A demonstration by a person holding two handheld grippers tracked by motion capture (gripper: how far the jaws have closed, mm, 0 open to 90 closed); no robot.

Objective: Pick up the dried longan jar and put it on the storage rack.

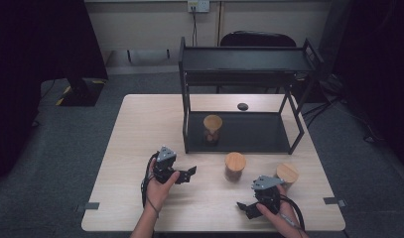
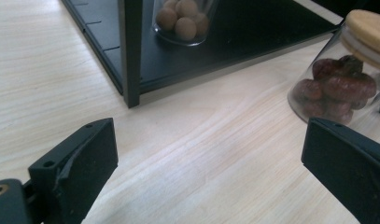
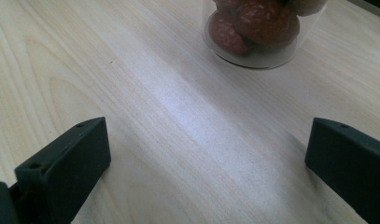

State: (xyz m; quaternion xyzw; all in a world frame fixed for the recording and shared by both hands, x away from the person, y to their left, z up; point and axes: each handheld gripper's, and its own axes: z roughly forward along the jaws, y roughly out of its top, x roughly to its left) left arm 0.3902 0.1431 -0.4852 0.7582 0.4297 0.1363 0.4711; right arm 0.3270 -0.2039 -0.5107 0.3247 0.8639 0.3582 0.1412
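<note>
Wooden-lidded jar of red dates (image 1: 235,167) stands on table (image 1: 130,148), middle front, just outside black rack (image 1: 241,91). One jar (image 1: 212,130) already on rack's lower shelf. My left gripper (image 1: 189,173) jaws spread, empty, aimed at date jar. Right gripper (image 1: 245,208) jaws spread too, idle. Approach step, I judge; next: close in, pinch jar body.

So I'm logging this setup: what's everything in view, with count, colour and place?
Jars: three, clear with wooden lids; one with tan balls on the rack's lower shelf, one with dark red fruit mid-table, one by the right gripper.
Rack: one, black, two shelves, table's far half.
Disc: one, black, behind the rack.
Table: one, pale wood.
Chair: one, black, beyond the rack.
Grippers: two, black, open; left, right, near edge.
</note>
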